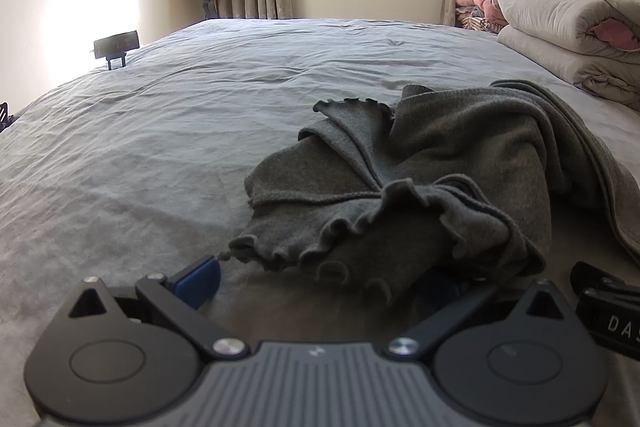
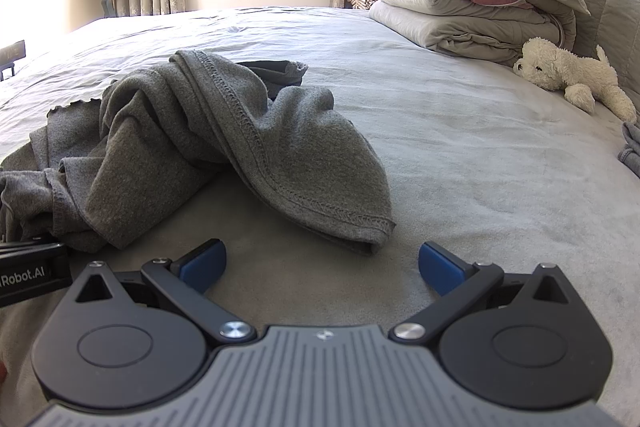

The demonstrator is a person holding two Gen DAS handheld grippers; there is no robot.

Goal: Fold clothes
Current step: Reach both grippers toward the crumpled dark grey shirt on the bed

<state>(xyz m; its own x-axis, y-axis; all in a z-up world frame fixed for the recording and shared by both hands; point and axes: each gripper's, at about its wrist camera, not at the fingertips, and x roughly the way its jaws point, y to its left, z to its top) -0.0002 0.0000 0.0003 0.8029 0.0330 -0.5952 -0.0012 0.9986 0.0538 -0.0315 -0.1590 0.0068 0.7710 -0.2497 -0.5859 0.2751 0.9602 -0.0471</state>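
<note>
Fingers of left gripper [image 1: 316, 279] spread, ruffled hem of grey garment [image 1: 420, 183] draped over the right one. Right gripper [image 2: 322, 265] spread too, bare bedsheet between, stitched corner just ahead. Garment lies crumpled on bed [image 2: 460, 131], running left and away. Beyond: folded quilts [image 2: 472, 3], plush toy [image 2: 572, 75], well apart.
</note>
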